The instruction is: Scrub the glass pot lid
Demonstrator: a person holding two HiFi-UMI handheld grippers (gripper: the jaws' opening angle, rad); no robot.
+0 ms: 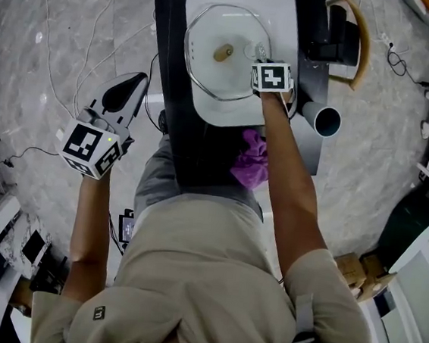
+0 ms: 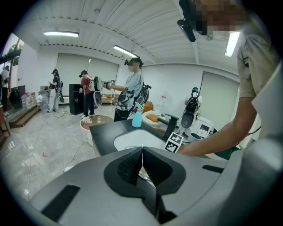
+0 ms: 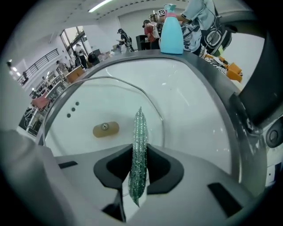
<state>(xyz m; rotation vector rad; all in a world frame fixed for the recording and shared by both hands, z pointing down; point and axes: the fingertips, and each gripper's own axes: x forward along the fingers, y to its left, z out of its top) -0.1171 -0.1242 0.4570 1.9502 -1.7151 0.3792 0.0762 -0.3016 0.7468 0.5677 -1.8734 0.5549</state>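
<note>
The glass pot lid (image 1: 225, 54) lies in the white sink (image 1: 280, 14), its rim (image 3: 146, 95) curving across the basin and its wooden knob (image 3: 105, 128) facing up. My right gripper (image 1: 261, 58) hangs over the lid's right side. In the right gripper view it (image 3: 140, 152) is shut on a thin, glittery green scrub pad (image 3: 139, 132) that stands on edge between the jaws. My left gripper (image 1: 136, 81) is held off to the left of the counter, over the floor. Its jaws (image 2: 142, 155) are shut with nothing between them.
The sink sits in a black counter (image 1: 167, 40) with a black faucet (image 1: 339, 39) on the right. A purple cloth (image 1: 252, 159) and a grey cup (image 1: 323, 119) lie near the front edge. A blue spray bottle (image 3: 171, 28) stands behind the basin. Several people stand farther back in the room.
</note>
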